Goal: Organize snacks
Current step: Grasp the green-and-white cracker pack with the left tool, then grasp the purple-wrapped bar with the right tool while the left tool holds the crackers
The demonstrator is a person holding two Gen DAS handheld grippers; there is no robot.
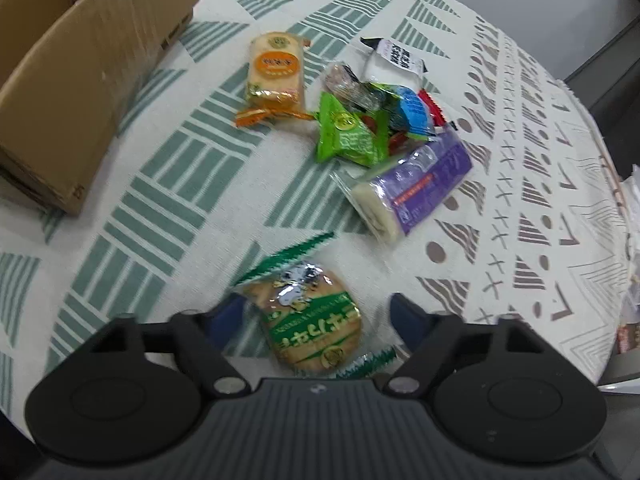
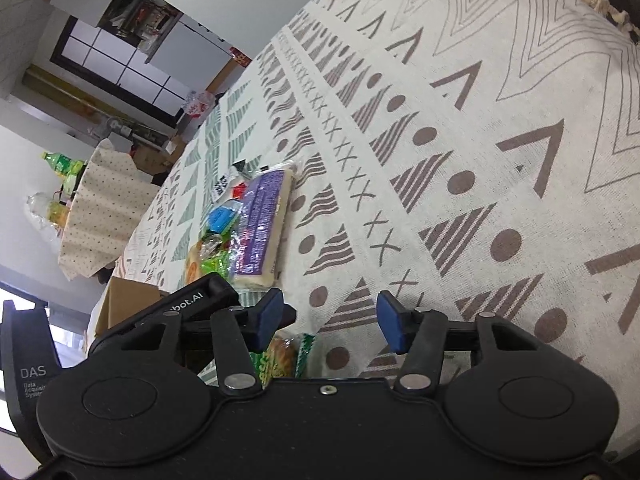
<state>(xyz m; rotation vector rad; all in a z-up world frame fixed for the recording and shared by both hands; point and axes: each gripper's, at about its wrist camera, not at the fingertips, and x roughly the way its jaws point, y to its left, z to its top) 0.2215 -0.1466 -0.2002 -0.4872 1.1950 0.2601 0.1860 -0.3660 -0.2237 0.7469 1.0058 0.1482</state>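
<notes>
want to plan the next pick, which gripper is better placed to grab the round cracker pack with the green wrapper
Left. The left gripper already straddles the cracker pack, one finger on each side. The right gripper has only tablecloth between its fingers, the pack sitting beside its left finger.

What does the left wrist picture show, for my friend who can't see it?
The left tongs hang open around a green cracker pack lying on a patterned tablecloth. Farther off lie a purple pack, a small pile of snacks and an orange pack, with a cardboard box at the left.
</notes>
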